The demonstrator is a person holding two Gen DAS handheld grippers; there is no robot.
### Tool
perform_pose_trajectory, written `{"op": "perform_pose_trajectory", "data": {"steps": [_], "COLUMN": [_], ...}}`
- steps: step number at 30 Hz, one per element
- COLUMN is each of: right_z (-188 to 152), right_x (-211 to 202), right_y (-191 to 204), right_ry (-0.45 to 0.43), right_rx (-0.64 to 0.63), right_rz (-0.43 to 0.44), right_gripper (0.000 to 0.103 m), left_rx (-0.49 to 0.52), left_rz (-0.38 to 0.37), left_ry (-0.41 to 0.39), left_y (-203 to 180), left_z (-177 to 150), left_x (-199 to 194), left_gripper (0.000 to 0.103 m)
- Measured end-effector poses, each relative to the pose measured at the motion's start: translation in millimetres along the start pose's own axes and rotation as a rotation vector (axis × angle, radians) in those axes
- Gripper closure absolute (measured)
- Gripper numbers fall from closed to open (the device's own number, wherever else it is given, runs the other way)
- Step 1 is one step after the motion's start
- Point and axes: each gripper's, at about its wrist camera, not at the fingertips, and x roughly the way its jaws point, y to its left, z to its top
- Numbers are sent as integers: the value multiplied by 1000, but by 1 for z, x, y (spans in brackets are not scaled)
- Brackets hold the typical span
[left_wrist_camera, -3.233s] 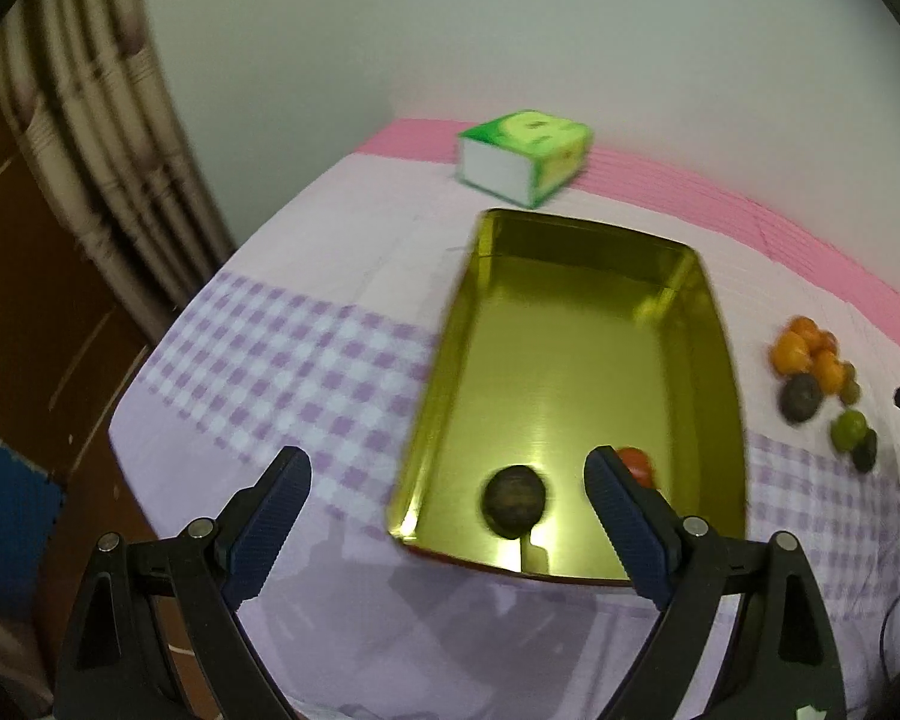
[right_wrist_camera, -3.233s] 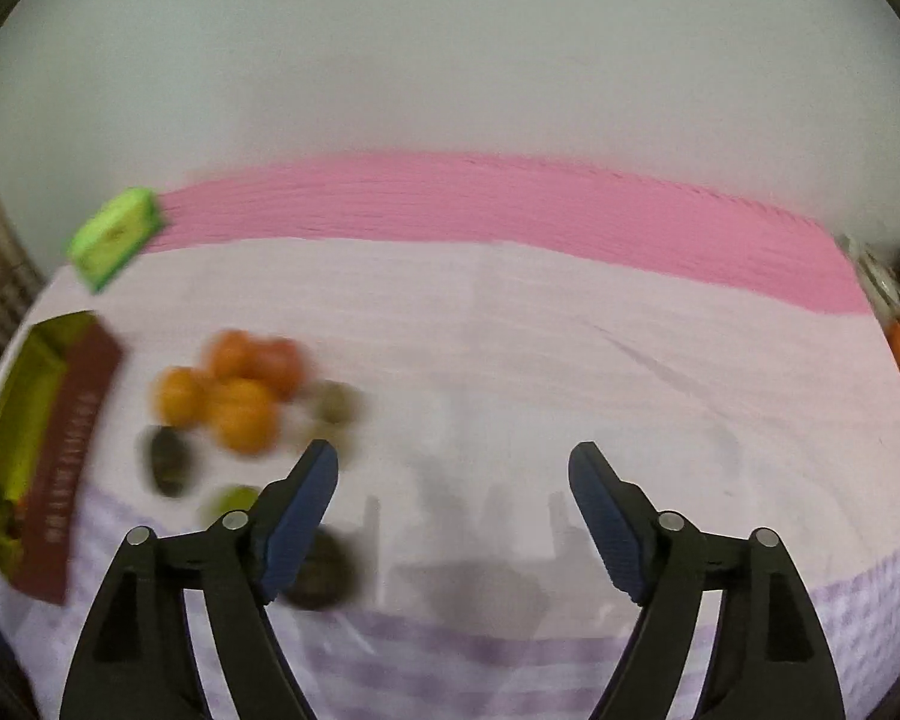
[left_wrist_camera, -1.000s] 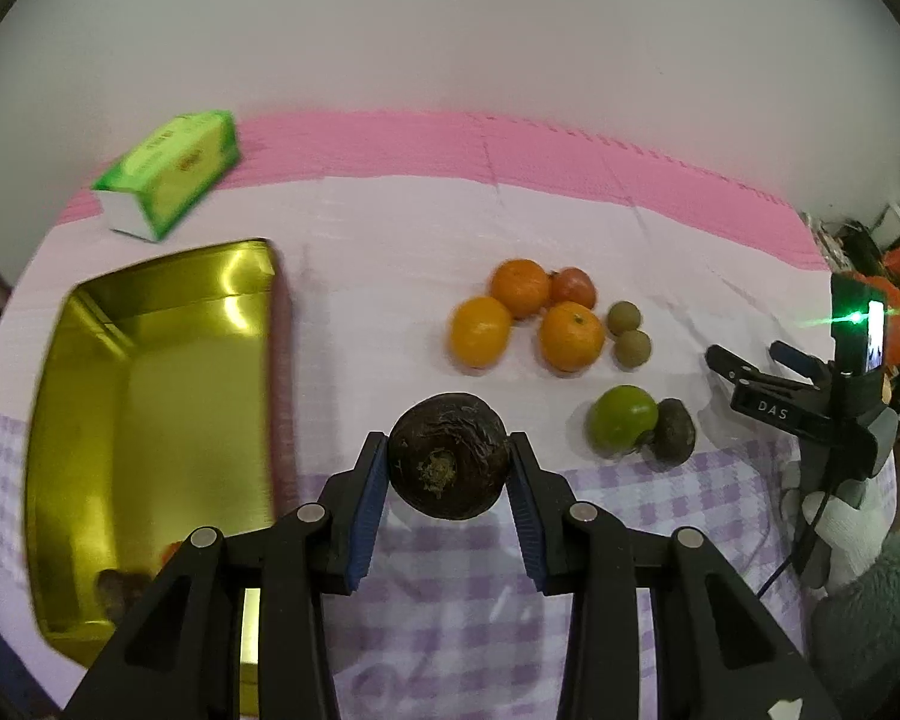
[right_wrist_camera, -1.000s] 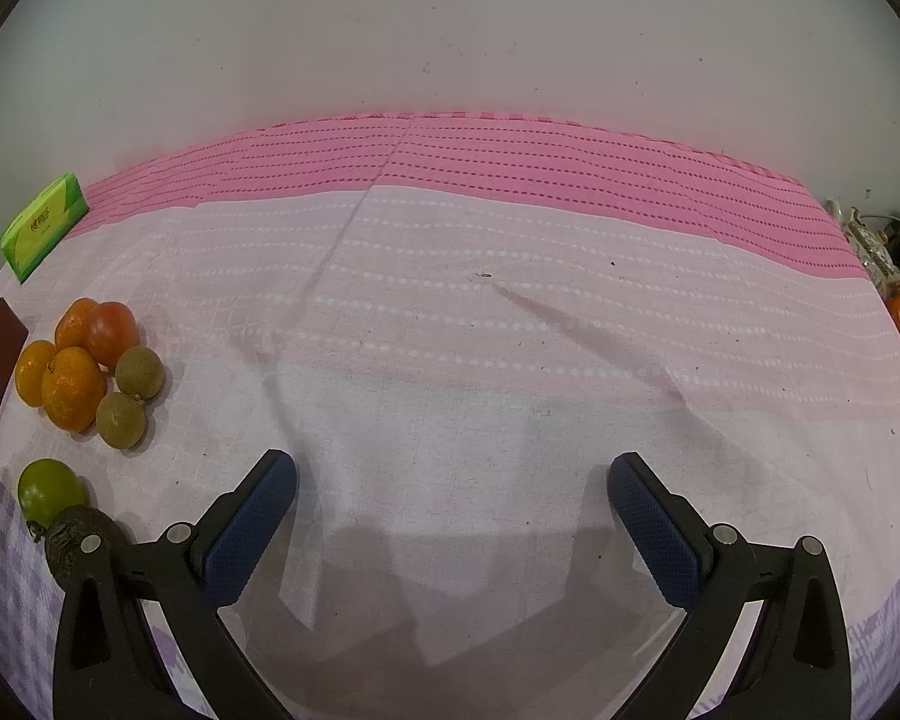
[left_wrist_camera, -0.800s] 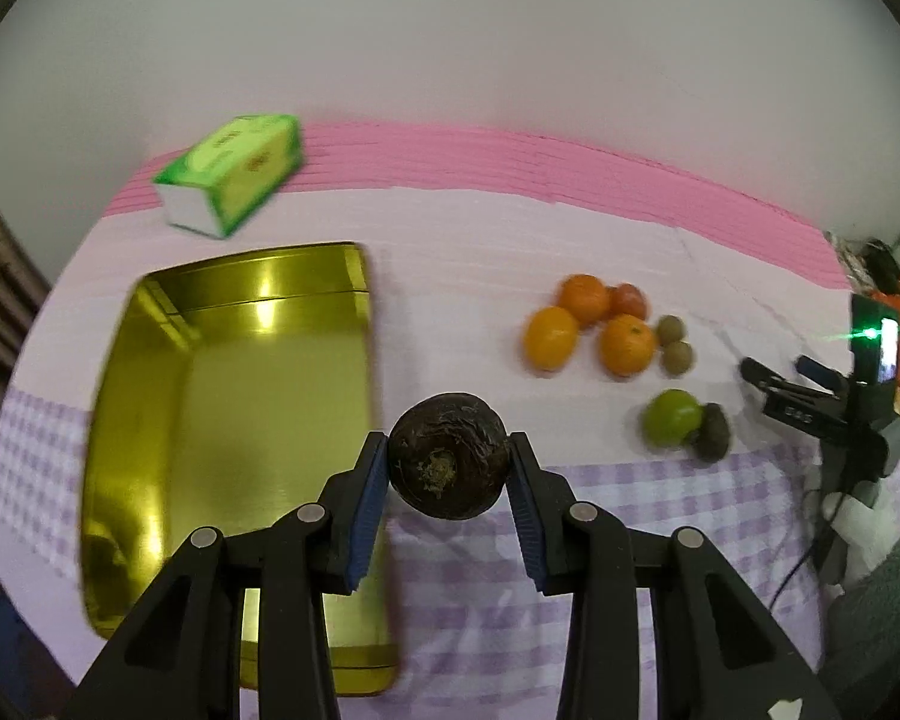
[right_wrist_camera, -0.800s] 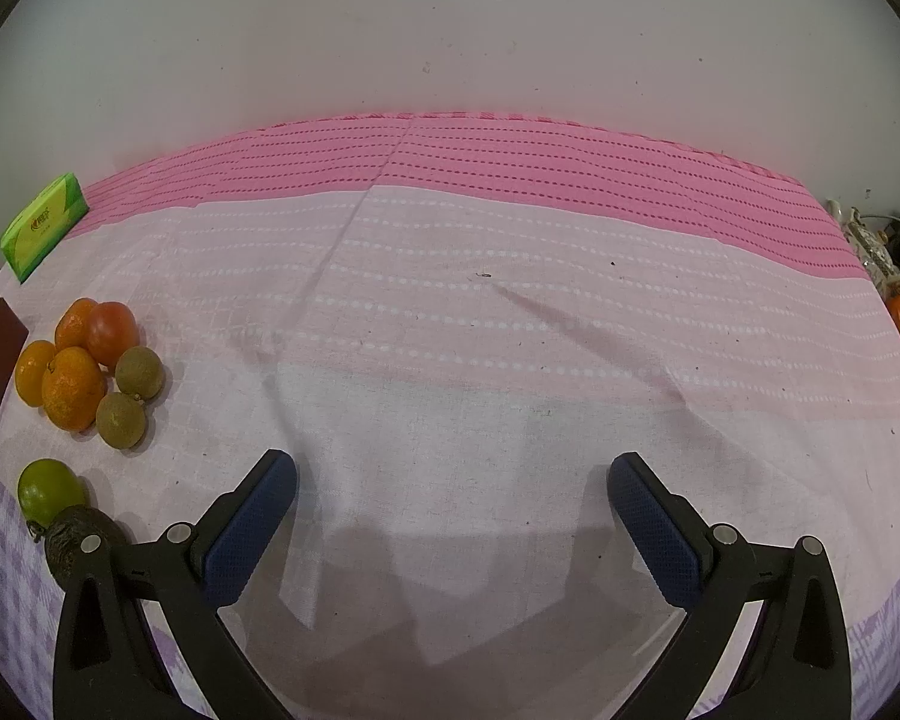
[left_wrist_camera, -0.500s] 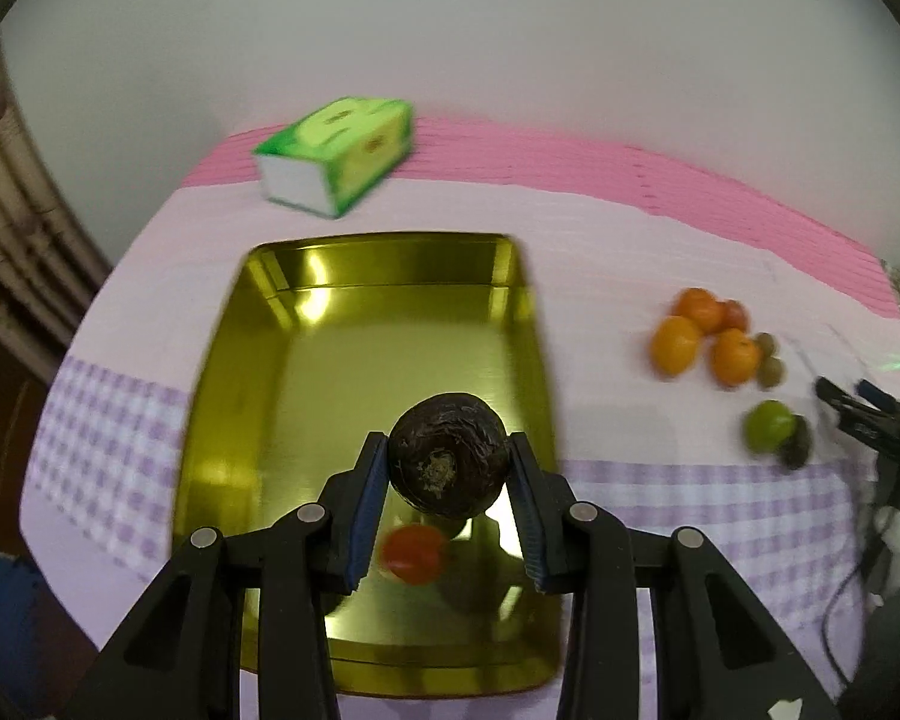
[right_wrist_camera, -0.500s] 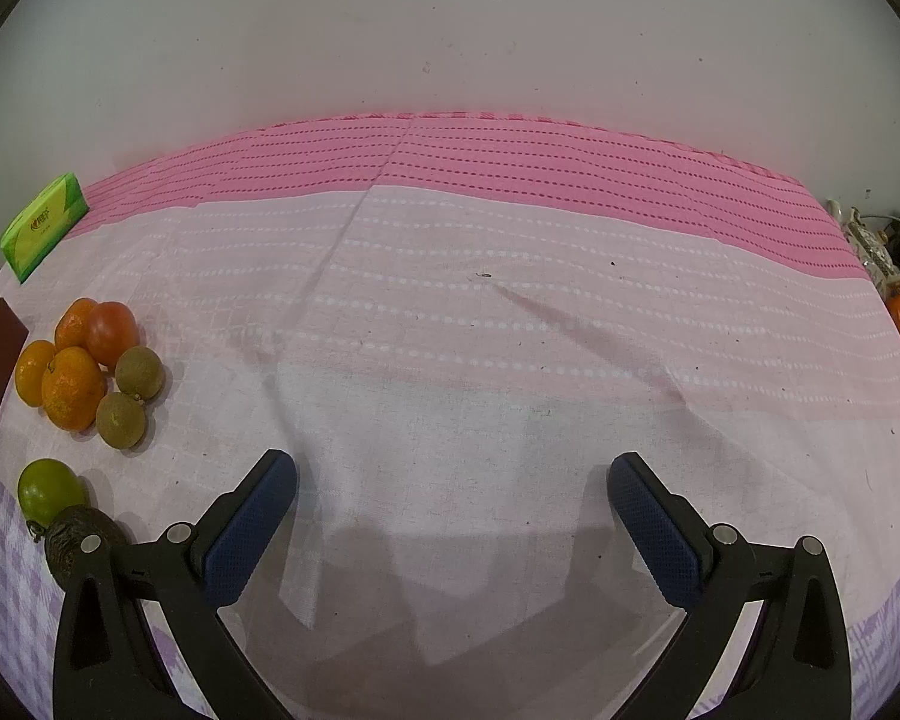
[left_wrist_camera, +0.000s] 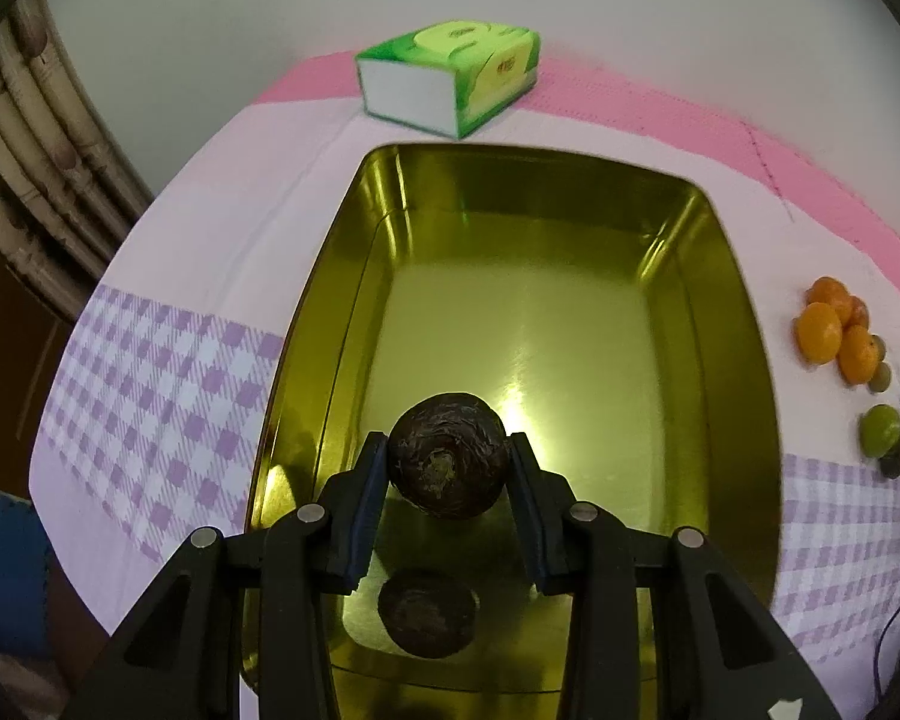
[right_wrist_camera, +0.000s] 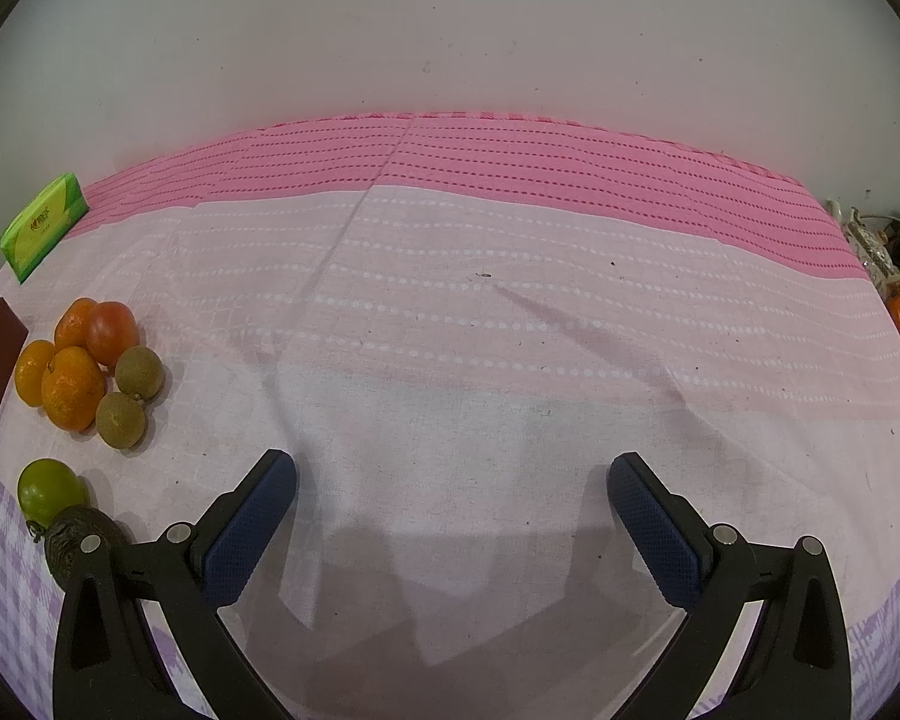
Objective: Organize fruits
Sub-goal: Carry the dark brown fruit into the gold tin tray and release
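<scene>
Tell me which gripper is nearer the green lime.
Right. The right gripper hovers open just beside the green lime; the left gripper is over the gold tray, farther off.

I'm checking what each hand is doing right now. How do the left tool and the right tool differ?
The left tool is shut on a dark wrinkled fruit; the right tool is open and holds nothing. The left tool hangs over the gold tray; the right tool is over bare tablecloth, beside the fruit pile. Both have black arms and blue pads.
</scene>
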Motion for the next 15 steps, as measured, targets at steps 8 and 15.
{"op": "perform_pose_trajectory", "data": {"steps": [8, 15], "right_z": [0, 0], "right_x": [0, 0], "right_y": [0, 0], "right_ry": [0, 0], "right_rx": [0, 0], "right_rz": [0, 0], "right_gripper": [0, 0], "left_rx": [3, 20], "left_rz": [14, 29], "left_ry": [23, 20], "left_y": [1, -1], "left_z": [-3, -4], "left_x": [11, 12], "left_gripper": [67, 68]}}
